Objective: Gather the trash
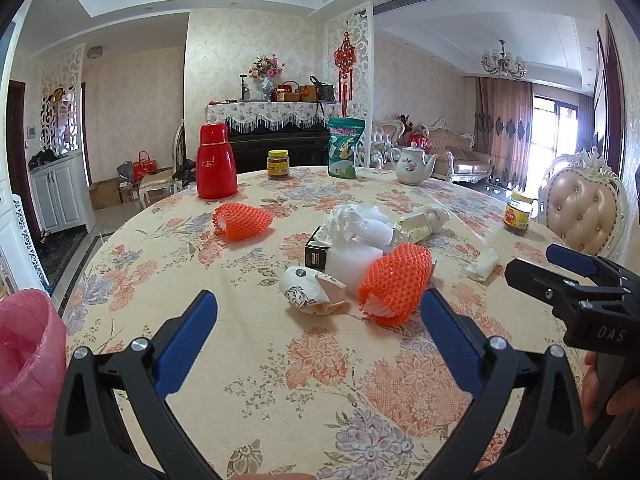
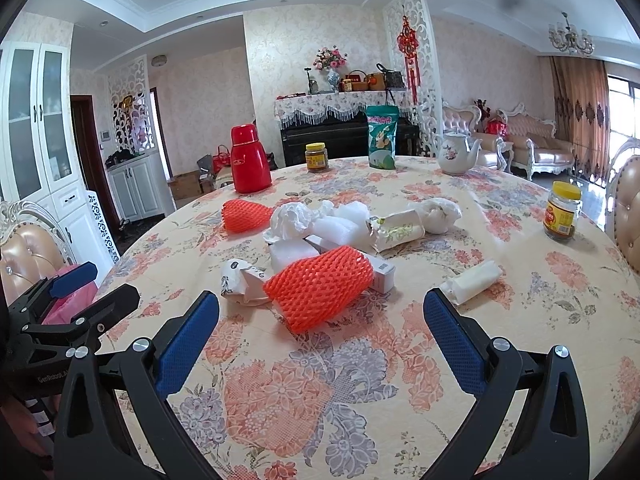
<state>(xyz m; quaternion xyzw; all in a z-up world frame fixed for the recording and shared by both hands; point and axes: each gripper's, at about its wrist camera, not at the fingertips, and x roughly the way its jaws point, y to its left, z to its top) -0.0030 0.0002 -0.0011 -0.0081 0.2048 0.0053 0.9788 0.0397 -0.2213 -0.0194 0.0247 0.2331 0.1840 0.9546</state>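
Trash lies heaped mid-table: an orange foam net (image 1: pixel 394 288) (image 2: pixel 320 284), a crumpled paper cup (image 1: pixel 310 290) (image 2: pixel 242 282), white foam pieces (image 1: pixel 352 264) (image 2: pixel 340 220), crumpled tissue (image 2: pixel 290 220), a small box (image 1: pixel 316 254) and a wrapper (image 2: pixel 396 232). A second orange net (image 1: pixel 242 220) (image 2: pixel 246 214) lies farther left, and a white paper roll (image 1: pixel 484 264) (image 2: pixel 476 280) to the right. My left gripper (image 1: pixel 320 344) is open, just short of the cup and net. My right gripper (image 2: pixel 322 344) is open too, near the orange net. Each gripper shows in the other's view, the right gripper (image 1: pixel 560 276) and the left gripper (image 2: pixel 88 288).
A pink-lined bin (image 1: pixel 28 356) stands beside the table at the left. On the floral tablecloth (image 1: pixel 280 392) stand a red thermos (image 1: pixel 216 162), two jars (image 1: pixel 279 164) (image 2: pixel 562 210), a green bag (image 1: pixel 346 148) and a teapot (image 1: pixel 412 164). Padded chairs (image 1: pixel 584 204) (image 2: pixel 24 256) flank the table.
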